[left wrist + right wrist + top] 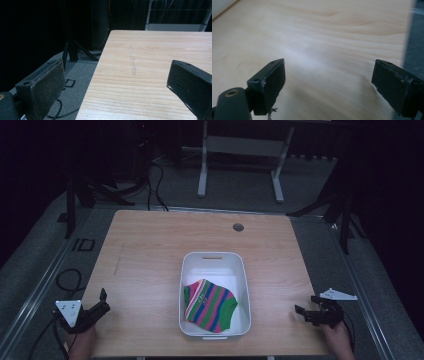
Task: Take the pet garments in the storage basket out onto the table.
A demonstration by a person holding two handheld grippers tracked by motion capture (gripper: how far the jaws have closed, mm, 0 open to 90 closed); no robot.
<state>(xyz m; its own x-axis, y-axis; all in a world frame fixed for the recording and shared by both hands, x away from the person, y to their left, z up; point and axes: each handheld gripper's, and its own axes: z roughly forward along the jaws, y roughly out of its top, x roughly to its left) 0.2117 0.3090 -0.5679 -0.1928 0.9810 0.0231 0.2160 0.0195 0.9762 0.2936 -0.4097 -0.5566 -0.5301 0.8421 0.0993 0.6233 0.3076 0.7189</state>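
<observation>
A white plastic tub (215, 265) sits on the wooden bench (150, 250), a little toward the near edge and slightly right of the middle. Inside it lies a striped sock (210, 304), banded in green, pink, blue and red, spread flat over the near half of the tub's floor; the far half of the floor is bare white.

The left gripper (100, 304) is at the near left corner of the bench, held by a hand (82, 342) that comes up from the near edge. Its fingers point toward the far right and stand apart with nothing between them. In the left gripper view the left gripper (120, 82) has one finger (46, 87) over the floor beside the bench's left edge and the other over the wood, with a faint pale scuff mark (132, 61) on the bench ahead.

The right gripper (305, 309) is near the right edge toward the near right corner, held by the other hand (337, 335), its fingers pointing left toward the tub. In the right gripper view the right gripper (329, 80) has its fingers (270, 80) wide apart over bare wood, holding nothing.

The sock lies between the two grippers, well apart from both, the right one nearer. A small round hole (238, 227) shows in the bench near the far edge.
</observation>
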